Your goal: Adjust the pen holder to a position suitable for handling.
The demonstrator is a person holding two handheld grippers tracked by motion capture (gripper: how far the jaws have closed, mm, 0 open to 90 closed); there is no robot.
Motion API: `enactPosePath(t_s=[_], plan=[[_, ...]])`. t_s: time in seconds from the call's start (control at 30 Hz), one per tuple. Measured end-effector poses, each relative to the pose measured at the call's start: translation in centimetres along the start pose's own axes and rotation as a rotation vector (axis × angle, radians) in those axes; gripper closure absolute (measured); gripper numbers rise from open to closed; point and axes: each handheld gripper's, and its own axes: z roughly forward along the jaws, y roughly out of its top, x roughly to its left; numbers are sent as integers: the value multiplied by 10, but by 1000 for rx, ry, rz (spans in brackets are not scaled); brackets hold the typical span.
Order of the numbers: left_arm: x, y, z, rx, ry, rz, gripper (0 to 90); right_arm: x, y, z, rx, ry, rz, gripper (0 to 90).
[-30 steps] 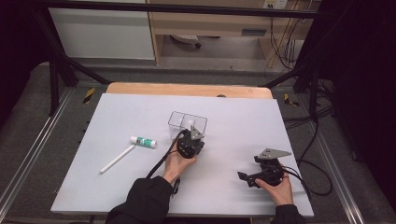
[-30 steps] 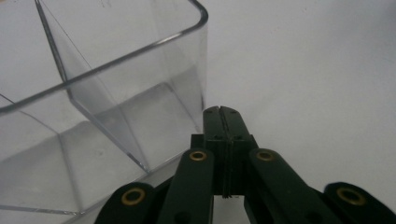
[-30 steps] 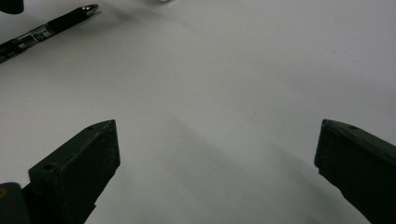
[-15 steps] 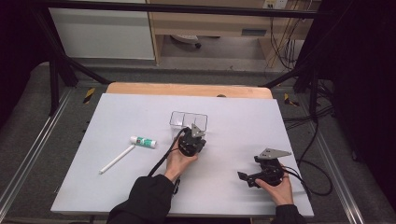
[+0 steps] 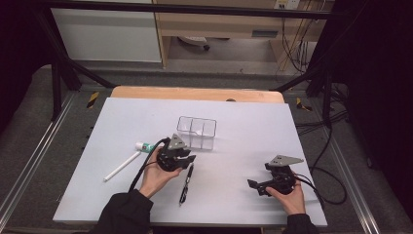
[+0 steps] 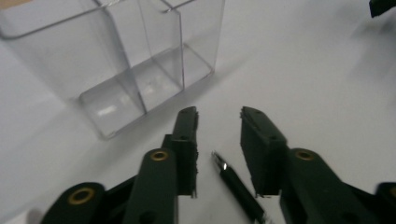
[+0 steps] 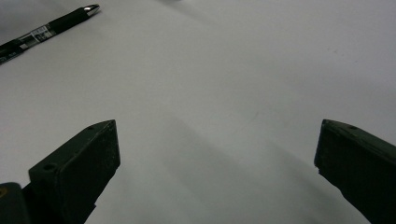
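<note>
A black pen (image 5: pixel 185 183) lies flat on the white table (image 5: pixel 243 146), just in front of my left gripper (image 5: pixel 187 158). In the left gripper view the pen's silver tip (image 6: pixel 219 163) lies on the table below the gap of the left gripper (image 6: pixel 218 114). Its jaws have just been opening and no pad touches the pen. A clear box (image 5: pixel 197 131) with compartments stands just beyond it, empty (image 6: pixel 116 60). My right gripper (image 5: pixel 255 187) rests at the front right, wide open (image 7: pixel 217 128) over bare table, with the pen (image 7: pixel 46 25) far off.
A white stick (image 5: pixel 122 165) and a small green and white tube (image 5: pixel 143 145) lie to the left of my left hand. A wooden strip (image 5: pixel 195 92) runs along the table's far edge. Cables trail from both grippers.
My left gripper has drawn back from the clear box toward the left and its jaws have opened. The black pen now lies on the table by it. The right gripper has not moved.
</note>
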Motion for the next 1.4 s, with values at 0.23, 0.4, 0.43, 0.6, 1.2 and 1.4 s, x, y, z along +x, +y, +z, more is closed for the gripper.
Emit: enactPosePath(t_s=[0.23,0.4,0.43,0.6,1.2,1.4], plan=[[7,-31,-22,51,-22,-19,371,6,3,3,9,5,-18,9],[11,-54,-34,75,-16,-26,244,14,8,6,11,4,-41,10],[12,-58,-36,75,-12,-32,226,16,9,7,3,8,-38,11],[15,-71,-45,89,-3,-36,128,27,16,11,2,7,-57,23],[33,-91,-67,33,5,-60,74,92,45,53,70,194,-184,359],[37,-93,-68,38,13,-64,70,111,53,70,66,221,-221,507]])
